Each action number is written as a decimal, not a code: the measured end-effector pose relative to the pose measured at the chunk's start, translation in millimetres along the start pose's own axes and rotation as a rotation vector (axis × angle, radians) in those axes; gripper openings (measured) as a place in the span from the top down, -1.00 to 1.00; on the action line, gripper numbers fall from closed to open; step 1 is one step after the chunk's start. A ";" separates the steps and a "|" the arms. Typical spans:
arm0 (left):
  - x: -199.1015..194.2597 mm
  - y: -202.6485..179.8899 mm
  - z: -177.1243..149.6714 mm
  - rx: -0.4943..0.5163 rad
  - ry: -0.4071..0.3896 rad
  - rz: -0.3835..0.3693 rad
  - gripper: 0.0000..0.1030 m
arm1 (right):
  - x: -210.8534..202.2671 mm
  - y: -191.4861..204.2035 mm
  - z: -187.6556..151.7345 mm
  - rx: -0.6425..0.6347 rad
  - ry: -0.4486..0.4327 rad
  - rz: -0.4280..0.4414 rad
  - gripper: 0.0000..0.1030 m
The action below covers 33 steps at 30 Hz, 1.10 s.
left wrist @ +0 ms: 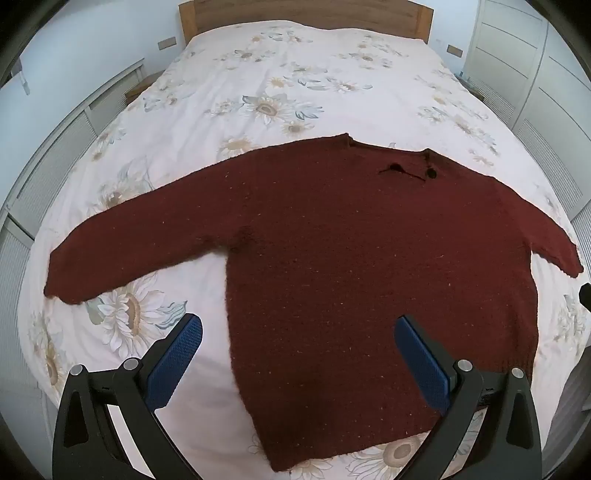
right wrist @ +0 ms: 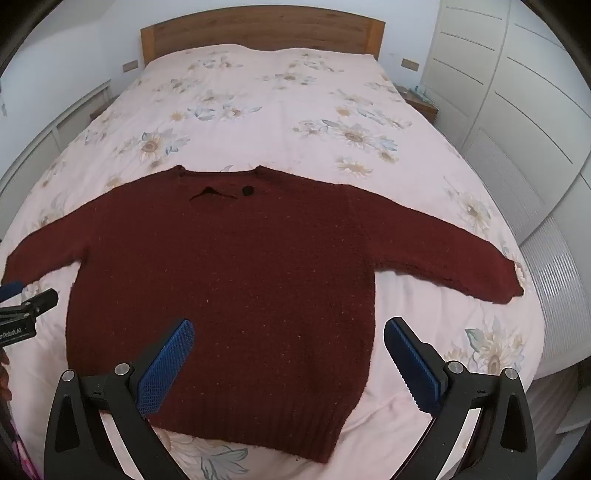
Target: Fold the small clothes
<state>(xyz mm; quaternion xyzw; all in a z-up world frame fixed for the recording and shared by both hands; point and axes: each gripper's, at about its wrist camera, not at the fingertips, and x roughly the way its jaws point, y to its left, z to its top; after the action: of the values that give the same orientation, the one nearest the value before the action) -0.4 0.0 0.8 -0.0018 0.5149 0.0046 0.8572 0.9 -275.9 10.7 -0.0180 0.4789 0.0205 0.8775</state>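
A dark red knitted sweater (left wrist: 332,240) lies flat on the bed with both sleeves spread out sideways and the neck toward the headboard. In the right wrist view the same sweater (right wrist: 229,277) shows its ribbed hem nearest me. My left gripper (left wrist: 299,325) hovers open above the sweater's lower left part, nothing between its blue pads. My right gripper (right wrist: 290,326) is open too, above the lower right part near the hem. At the left edge of the right wrist view the left gripper (right wrist: 22,295) shows partly.
The bed (left wrist: 295,85) carries a pale floral cover and has a wooden headboard (right wrist: 258,29). White wardrobe doors (right wrist: 517,110) stand to the right, a white radiator or cabinet (left wrist: 55,166) to the left. Small bedside tables flank the headboard.
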 end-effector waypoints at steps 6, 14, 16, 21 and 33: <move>-5.0 -4.3 -1.5 0.031 -0.013 0.040 -0.98 | -0.1 1.7 -1.7 -0.012 0.008 0.001 -0.99; -0.3 -0.1 -1.5 0.023 0.001 0.031 -0.98 | 1.2 6.4 -0.2 -0.027 0.018 0.003 -0.99; -3.2 -0.2 -0.9 0.021 0.000 0.029 -0.98 | 1.3 8.0 -0.9 -0.031 0.017 0.002 -0.99; -4.3 -1.5 -1.3 0.019 -0.002 0.037 -0.98 | 1.6 9.3 -2.2 -0.034 0.018 0.001 -0.99; -5.3 -2.6 -3.2 0.022 -0.002 0.051 -0.98 | 3.0 12.9 -5.3 -0.054 0.030 -0.005 -0.99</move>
<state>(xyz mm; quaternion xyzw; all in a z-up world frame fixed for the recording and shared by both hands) -5.7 -2.7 3.9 0.0207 0.5137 0.0206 0.8574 -2.6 -263.2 5.2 -0.0434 0.4910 0.0309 0.8695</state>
